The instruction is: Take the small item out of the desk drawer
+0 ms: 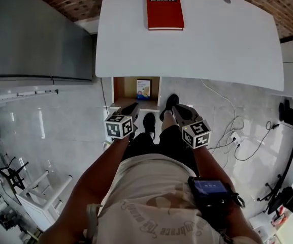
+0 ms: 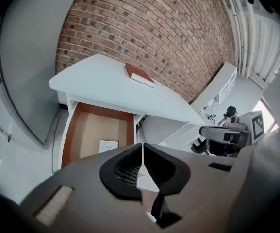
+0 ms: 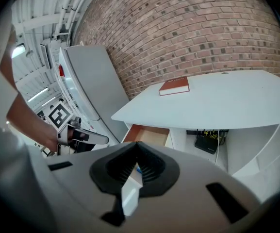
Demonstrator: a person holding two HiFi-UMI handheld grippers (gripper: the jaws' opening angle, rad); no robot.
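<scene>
Under the white desk (image 1: 197,39) the brown drawer (image 1: 117,88) stands pulled open. A small box with a blue and yellow print (image 1: 143,89) lies inside it; in the left gripper view it shows as a small white card (image 2: 108,146) on the drawer (image 2: 69,140) floor. My left gripper (image 1: 134,106) hovers just in front of the drawer, its jaws shut and empty (image 2: 142,147). The right gripper (image 1: 175,110) is held beside it, to the right of the drawer (image 3: 147,135), jaws shut with nothing in them (image 3: 137,147). The person's shoes lie between the two grippers.
A red book (image 1: 164,9) lies on the desk's far side. A grey cabinet (image 1: 34,34) stands left of the desk. Cables (image 1: 227,131) trail over the tiled floor at right. A black box with wires (image 3: 207,143) sits under the desk. A white rack (image 1: 39,192) stands at bottom left.
</scene>
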